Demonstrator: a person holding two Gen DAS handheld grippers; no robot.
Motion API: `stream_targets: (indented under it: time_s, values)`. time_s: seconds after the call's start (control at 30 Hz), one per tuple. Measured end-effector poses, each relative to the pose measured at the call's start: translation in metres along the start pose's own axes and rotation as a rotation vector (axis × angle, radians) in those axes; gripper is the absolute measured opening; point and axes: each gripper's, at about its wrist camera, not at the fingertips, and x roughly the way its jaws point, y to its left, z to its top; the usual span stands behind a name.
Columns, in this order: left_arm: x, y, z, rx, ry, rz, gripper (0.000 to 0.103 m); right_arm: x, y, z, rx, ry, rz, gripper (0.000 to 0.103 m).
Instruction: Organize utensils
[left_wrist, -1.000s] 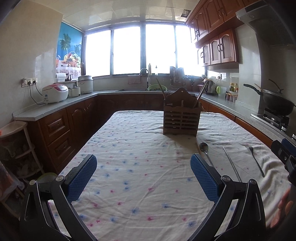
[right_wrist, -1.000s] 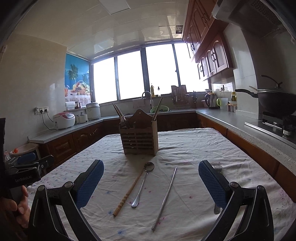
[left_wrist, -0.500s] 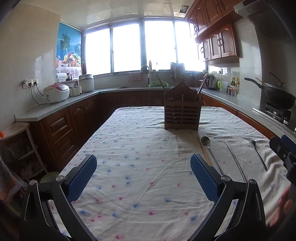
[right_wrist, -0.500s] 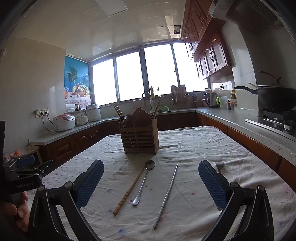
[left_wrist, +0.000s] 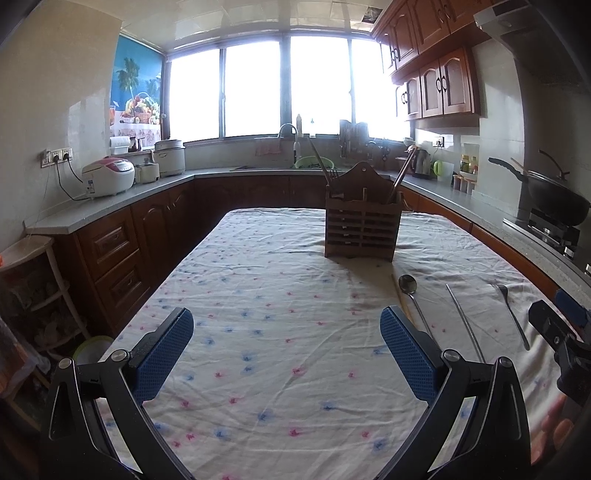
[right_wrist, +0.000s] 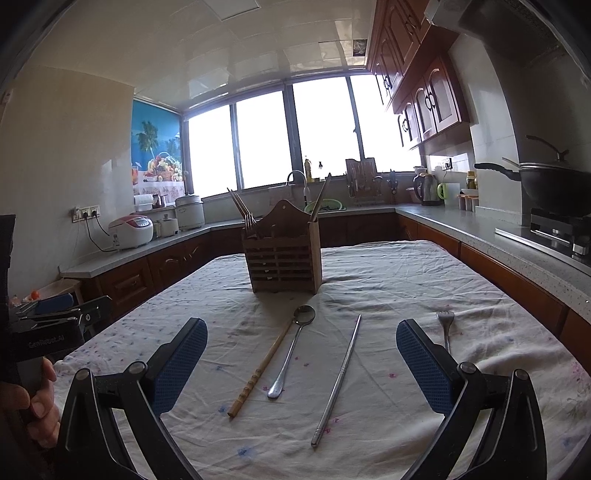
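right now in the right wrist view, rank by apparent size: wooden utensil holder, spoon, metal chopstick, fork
1. wooden utensil holder
2. metal chopstick, longest of the loose pieces
3. spoon
4. fork, unsure: its handle is partly hidden behind the finger of the right hand-held gripper

Bare cloth (right_wrist: 369, 280) ahead, only wooden caddy (right_wrist: 282, 264) upright.

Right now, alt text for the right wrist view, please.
The open right gripper hovers over a floral tablecloth above four loose utensils: a bamboo chopstick, a metal spoon, a metal chopstick and a fork. Behind them stands a wooden utensil holder already holding utensils. The left gripper shows at the left edge.
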Motion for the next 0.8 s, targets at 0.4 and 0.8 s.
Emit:
stream_targets:
  time_s: [0.4, 0.8]
  values:
    - [0.0076, -0.0005, 0.0053, -0.015, 0.012, -0.012, 0.103, 0.0048, -0.0006, 0.0006, -0.011, 0.014, -0.016, 0.103]
    - [0.0068, 0.0004, 0.0047, -0.012, 0.011, -0.015, 0.103, 0.0105, -0.0022, 0.0007, -0.016, 0.022, -0.011, 0.103]
